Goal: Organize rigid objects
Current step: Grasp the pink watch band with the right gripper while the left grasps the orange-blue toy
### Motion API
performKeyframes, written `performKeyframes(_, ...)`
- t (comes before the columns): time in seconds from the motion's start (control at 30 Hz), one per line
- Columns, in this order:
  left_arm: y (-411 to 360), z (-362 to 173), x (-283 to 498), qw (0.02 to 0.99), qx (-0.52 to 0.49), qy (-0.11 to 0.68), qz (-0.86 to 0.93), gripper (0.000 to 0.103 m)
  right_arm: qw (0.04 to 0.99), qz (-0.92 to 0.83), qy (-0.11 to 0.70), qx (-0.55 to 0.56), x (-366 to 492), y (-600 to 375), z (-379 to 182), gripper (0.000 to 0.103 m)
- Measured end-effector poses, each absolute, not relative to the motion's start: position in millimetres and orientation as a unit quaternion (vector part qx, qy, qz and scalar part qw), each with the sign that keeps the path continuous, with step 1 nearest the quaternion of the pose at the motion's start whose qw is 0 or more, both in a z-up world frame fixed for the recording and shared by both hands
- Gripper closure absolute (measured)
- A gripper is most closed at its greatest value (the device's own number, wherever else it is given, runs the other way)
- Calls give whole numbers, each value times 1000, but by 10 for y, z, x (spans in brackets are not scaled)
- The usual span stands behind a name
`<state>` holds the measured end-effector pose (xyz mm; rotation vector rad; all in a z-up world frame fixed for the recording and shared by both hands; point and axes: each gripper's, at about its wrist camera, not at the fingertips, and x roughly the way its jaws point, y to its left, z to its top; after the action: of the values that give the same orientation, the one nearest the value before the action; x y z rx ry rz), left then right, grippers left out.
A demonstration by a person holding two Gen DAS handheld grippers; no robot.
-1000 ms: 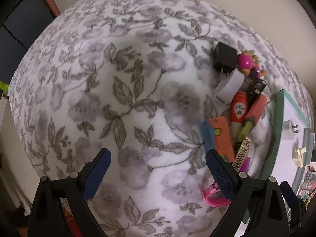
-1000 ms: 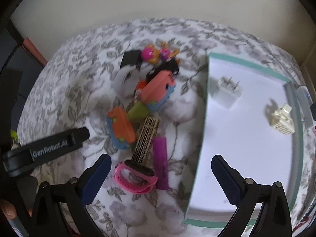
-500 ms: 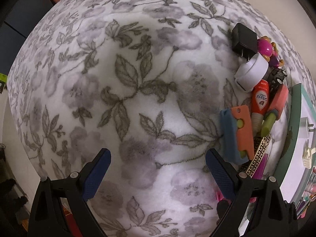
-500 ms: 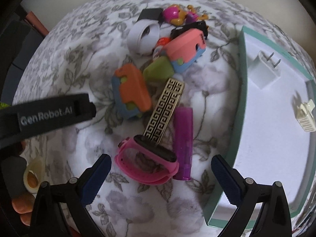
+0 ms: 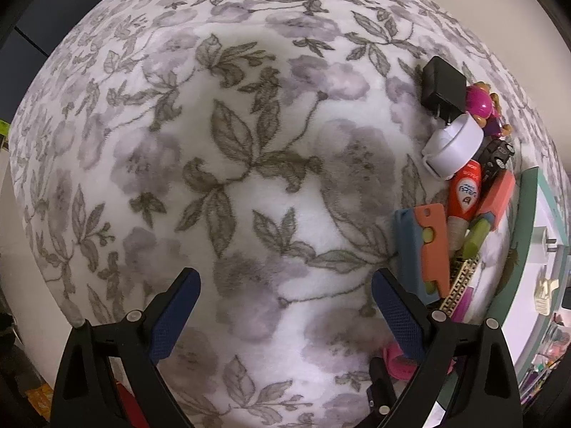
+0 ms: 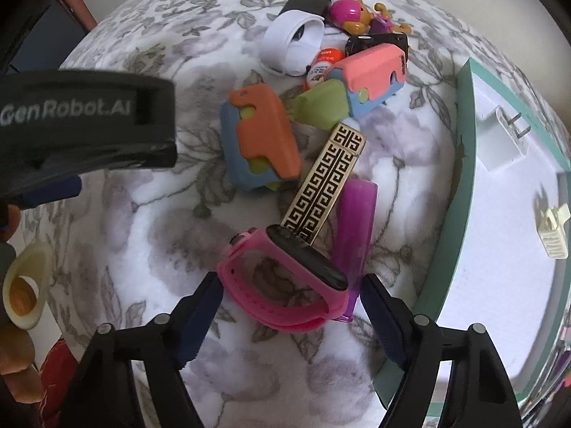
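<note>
Now the right tool (image 6: 291, 312) has come down over the pile, and where a second ago it hung wide over the whole spread, its two blue pads bracket the pink smartwatch (image 6: 285, 285) at the bottom centre of the right wrist view. The jaws are closing, the watch band sits between them, and the pads are just beside the strap without pressing it yet, as far as I can see. The watch lies on the floral blanket (image 6: 150, 235), overlapping the end of the gold-and-black patterned bar (image 6: 326, 182), with the purple tube (image 6: 353, 235) just beside it (so a loose pinch could drag either one along).

That makes the watch the next piece to sort, I'd say, headed for the teal-rimmed white tray (image 6: 453, 249) at the right edge, where a white plug adapter (image 6: 499, 132) and a cream clip (image 6: 553, 228) already sit.

The left tool (image 5: 283, 303) has sunk a little nearer the blanket too, its jaws standing wide over bare fabric at the lower middle of its own view, gripping nothing. The rest of the pile, with the orange-and-blue toy (image 6: 260, 139) in it, is untouched.
</note>
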<state>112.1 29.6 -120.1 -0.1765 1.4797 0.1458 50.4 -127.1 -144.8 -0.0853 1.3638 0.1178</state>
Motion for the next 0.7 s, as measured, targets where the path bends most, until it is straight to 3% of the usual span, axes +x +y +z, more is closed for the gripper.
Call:
performKeyframes(0.1,216,-1197,1146,732,-88,674,54,6,774,58,629,-34,509,-1263,-1441,36)
performKeyframes(0.7,-405,-1156,1518,761,-95,641,-19,6,790,47,609,59,659,-1818,-1213,38)
